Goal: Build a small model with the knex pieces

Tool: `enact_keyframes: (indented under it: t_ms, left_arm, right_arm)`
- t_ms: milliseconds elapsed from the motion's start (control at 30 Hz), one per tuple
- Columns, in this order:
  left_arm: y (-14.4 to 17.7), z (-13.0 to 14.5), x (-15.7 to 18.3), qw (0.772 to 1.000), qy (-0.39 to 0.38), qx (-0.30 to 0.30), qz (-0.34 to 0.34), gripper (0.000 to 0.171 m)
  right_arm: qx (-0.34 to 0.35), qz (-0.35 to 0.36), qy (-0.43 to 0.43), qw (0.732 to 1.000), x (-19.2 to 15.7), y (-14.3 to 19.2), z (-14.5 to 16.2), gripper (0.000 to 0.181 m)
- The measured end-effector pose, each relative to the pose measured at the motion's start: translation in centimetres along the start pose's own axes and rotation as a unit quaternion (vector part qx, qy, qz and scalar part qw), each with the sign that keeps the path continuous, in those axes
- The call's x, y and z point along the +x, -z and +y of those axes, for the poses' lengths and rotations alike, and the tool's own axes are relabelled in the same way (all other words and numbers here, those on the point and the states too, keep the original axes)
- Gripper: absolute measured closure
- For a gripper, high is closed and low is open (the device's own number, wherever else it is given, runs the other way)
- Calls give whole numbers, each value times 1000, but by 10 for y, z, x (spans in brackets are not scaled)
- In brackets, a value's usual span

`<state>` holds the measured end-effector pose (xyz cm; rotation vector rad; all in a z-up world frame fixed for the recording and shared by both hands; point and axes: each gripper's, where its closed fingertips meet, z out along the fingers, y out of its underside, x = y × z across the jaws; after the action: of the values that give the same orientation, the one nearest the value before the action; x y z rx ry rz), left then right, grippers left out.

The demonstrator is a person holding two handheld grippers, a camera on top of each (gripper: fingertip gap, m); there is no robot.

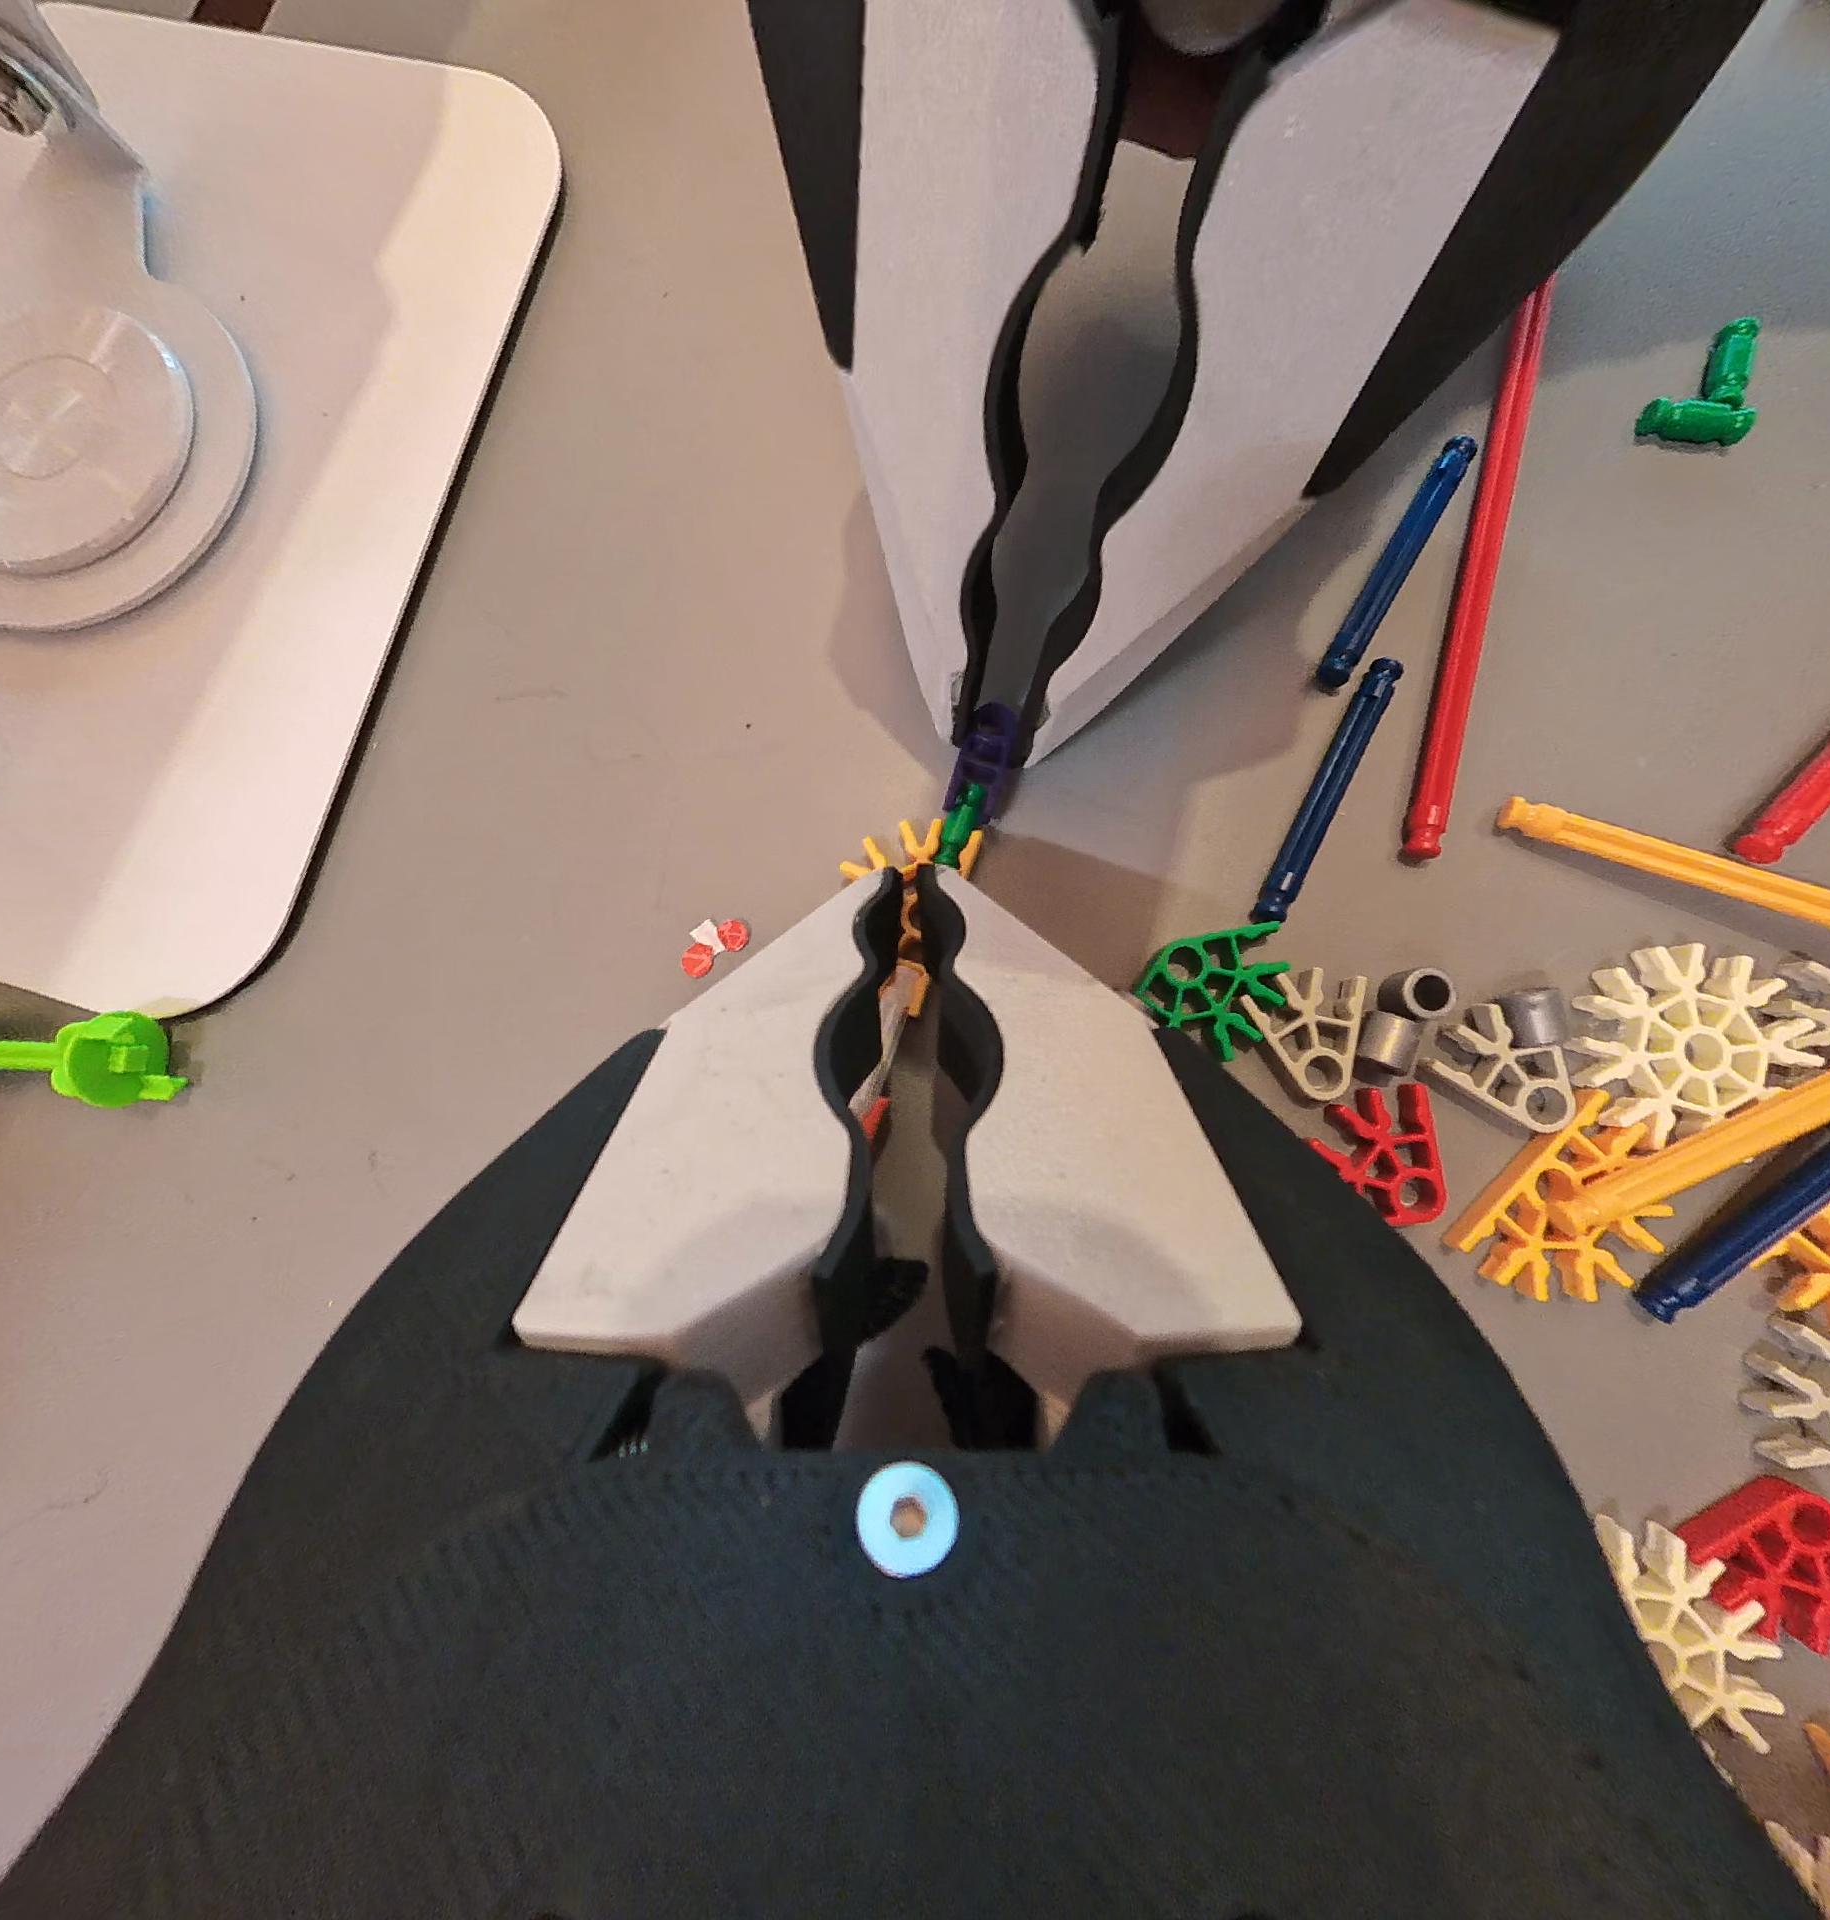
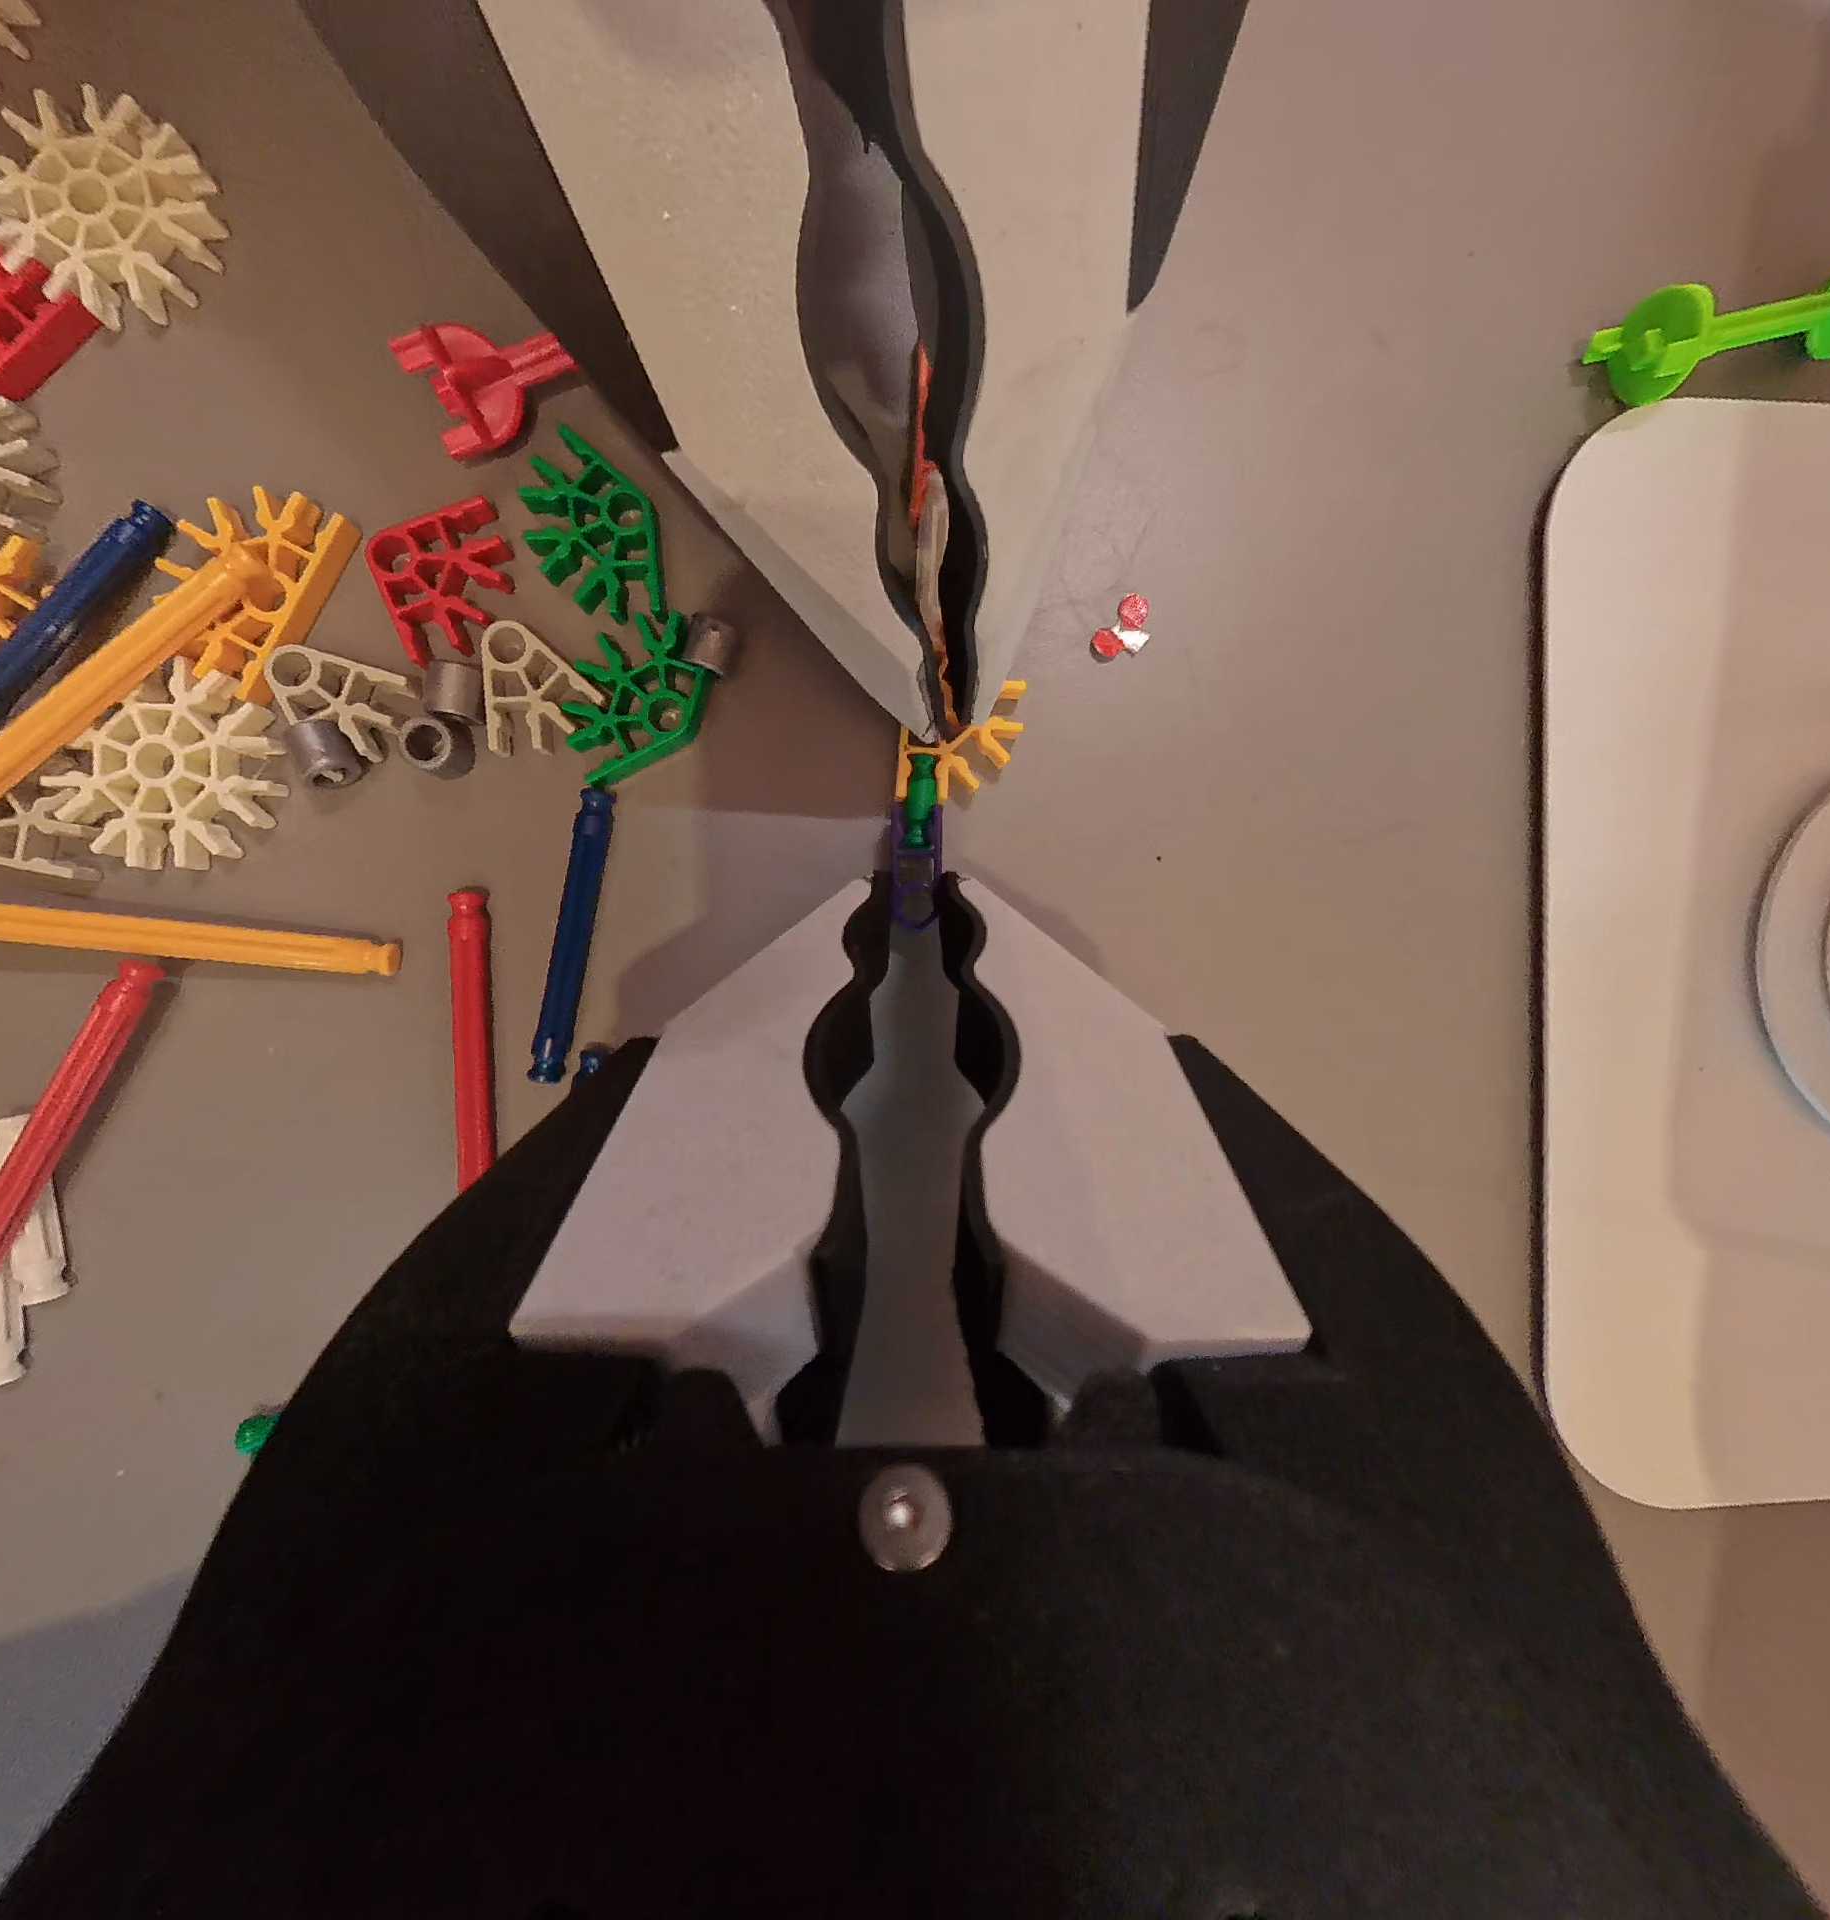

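Note:
My left gripper is shut on a yellow toy connector, with a grey piece and a red piece also caught between its fingers. My right gripper is shut on a purple clip connector. A short green rod joins the purple clip to the yellow connector. The two grippers meet tip to tip above the grey table. The right gripper shows in the left wrist view, holding the purple clip. The left gripper shows in the right wrist view.
A pile of loose toy rods and connectors lies beside the grippers: white snowflake connectors, green connectors, red rods, blue rods, yellow rods. A white stand base and a lime green piece lie opposite. Both grippers' tips are close together, under 4 cm apart.

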<state>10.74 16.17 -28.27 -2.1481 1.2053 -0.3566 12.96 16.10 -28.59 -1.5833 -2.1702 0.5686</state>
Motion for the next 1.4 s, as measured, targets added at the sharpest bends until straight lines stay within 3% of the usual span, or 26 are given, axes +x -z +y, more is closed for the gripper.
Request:
enact_keyframes:
  t_ms: [200, 367, 500, 933, 1100, 1200, 1400]
  left_arm:
    - [0, 0, 0, 1000, -3, -4, -1, 171]
    - [0, 0, 0, 1000, -3, -3, -1, 171]
    - [0, 0, 0, 1000, 0, -1, 0, 171]
    - [-1, 0, -2, 1000, 0, -2, -3, 170]
    - [-2, -2, 6, 1000, 6, 6, 25, 170]
    - [-3, -2, 6, 1000, -9, 5, 1, 170]
    - [-3, -2, 5, 1000, -6, 12, -7, 170]
  right_arm:
    - [-12, -8, -10, 1000, -1, -1, 2, 173]
    - [-5, 3, -27, 1000, 3, 7, 2, 153]
    - [27, 3, -37, 999, 3, 13, -11, 181]
    - [3, -4, -42, 999, 3, 2, -10, 181]
    - [-24, -6, -45, 999, 5, -4, -5, 181]
    - [-35, 3, -37, 999, 3, -6, -5, 181]
    - [9, 12, -79, 997, 7, 13, -8, 181]
